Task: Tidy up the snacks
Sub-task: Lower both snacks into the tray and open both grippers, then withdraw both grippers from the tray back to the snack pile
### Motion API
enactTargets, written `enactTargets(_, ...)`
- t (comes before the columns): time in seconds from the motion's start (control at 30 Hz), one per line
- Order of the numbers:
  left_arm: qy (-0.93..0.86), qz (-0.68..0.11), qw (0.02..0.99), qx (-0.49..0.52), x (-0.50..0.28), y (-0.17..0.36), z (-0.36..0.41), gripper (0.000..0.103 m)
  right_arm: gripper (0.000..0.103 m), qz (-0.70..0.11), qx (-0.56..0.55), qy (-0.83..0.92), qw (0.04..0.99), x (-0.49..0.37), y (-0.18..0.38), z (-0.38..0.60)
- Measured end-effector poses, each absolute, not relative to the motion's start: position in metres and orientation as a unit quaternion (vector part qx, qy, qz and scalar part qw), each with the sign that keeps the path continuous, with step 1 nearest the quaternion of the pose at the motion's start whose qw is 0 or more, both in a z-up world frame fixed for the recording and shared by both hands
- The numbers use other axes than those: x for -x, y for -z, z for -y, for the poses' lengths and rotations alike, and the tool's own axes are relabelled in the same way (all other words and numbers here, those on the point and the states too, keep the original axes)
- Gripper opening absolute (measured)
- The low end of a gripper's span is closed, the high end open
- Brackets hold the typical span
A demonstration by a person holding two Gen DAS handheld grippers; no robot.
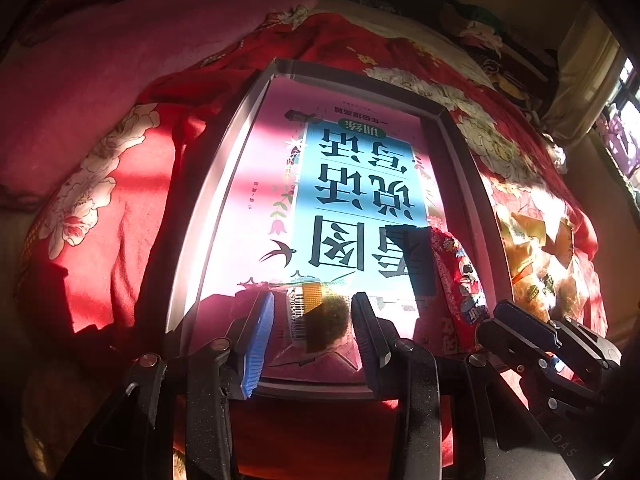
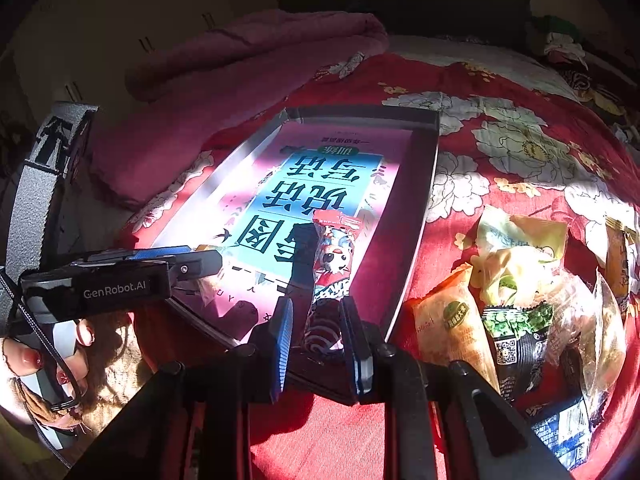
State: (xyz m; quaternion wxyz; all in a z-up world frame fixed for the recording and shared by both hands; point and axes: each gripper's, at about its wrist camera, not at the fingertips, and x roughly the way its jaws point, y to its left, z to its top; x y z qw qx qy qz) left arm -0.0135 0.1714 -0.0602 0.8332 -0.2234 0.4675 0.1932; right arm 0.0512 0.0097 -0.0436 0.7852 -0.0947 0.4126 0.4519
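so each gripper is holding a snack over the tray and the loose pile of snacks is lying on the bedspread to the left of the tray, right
Not quite: the pile of snacks lies to the right of the tray, as the right wrist view shows. The rest holds: the left gripper and right gripper each hold a snack over the tray, and the pile lies on the bedspread.

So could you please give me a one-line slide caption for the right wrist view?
Right gripper lowers a red cartoon snack packet into the book-lined tray, loose snacks waiting alongside.

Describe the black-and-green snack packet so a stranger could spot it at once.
Start at the grey tray on the red floral bedspread; a snack pile lies to its right. The black-and-green packet sits at the pile's near side, the only one with a QR code.
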Motion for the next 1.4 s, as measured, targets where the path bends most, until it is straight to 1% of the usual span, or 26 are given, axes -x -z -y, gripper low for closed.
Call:
enactTargets(0.17, -0.194, -0.465, 0.835, 0.221, 0.014, 0.057, -0.17, 0.042, 0.025, -0.404, 0.102, -0.446, 0.792, -0.049, 0.039, -0.009)
enactTargets(0.4, -0.194, -0.459, 0.839, 0.219, 0.015, 0.05, -0.167, 0.042, 0.029, -0.393, 0.106, -0.443, 0.799, -0.046, 0.033, -0.005)
enactTargets(0.5, -0.195, -0.456, 0.84, 0.22, 0.015, 0.046, -0.166, 0.048, 0.032, -0.386, 0.108, -0.441, 0.803, -0.046, 0.03, -0.002)
enactTargets(0.6, -0.193, -0.447, 0.843, 0.226, 0.017, 0.041, -0.165, 0.05, 0.032, -0.38, 0.108, -0.438, 0.808, -0.045, 0.027, 0.001)
enactTargets(0.67, -0.192, -0.441, 0.847, 0.227, 0.018, 0.037, -0.164, 0.053, 0.033, -0.376, 0.11, -0.436, 0.81, -0.045, 0.026, 0.002)
enactTargets(0.73, -0.191, -0.436, 0.85, 0.226, 0.018, 0.033, -0.162, 0.055, 0.037, -0.373, 0.11, -0.434, 0.813, -0.044, 0.024, 0.004)
enactTargets(0.83, -0.188, -0.43, 0.854, 0.225, 0.018, 0.028, -0.16, 0.055, 0.04, -0.367, 0.111, -0.431, 0.817, -0.043, 0.02, 0.006)
enactTargets(1.0, -0.185, -0.423, 0.859, 0.221, 0.018, 0.021, -0.154, 0.056, 0.041, -0.358, 0.114, -0.426, 0.823, -0.042, 0.016, 0.01)
enactTargets(1.1, -0.183, -0.42, 0.861, 0.22, 0.019, 0.017, -0.151, 0.057, 0.045, -0.351, 0.115, -0.423, 0.827, -0.041, 0.013, 0.013)
enactTargets(1.13, -0.183, -0.42, 0.861, 0.219, 0.018, 0.016, -0.149, 0.062, 0.046, -0.348, 0.117, -0.421, 0.829, -0.04, 0.012, 0.013)
enactTargets(1.17, -0.183, -0.419, 0.862, 0.218, 0.018, 0.015, -0.148, 0.068, 0.047, -0.346, 0.119, -0.42, 0.831, -0.04, 0.01, 0.014)
enactTargets(1.2, -0.183, -0.419, 0.863, 0.217, 0.017, 0.014, -0.147, 0.07, 0.047, -0.343, 0.118, -0.419, 0.832, -0.04, 0.009, 0.016)
enactTargets(1.4, -0.175, -0.412, 0.871, 0.204, 0.015, 0.004, -0.133, 0.07, 0.047, -0.338, 0.103, -0.414, 0.839, -0.042, 0.003, 0.033)
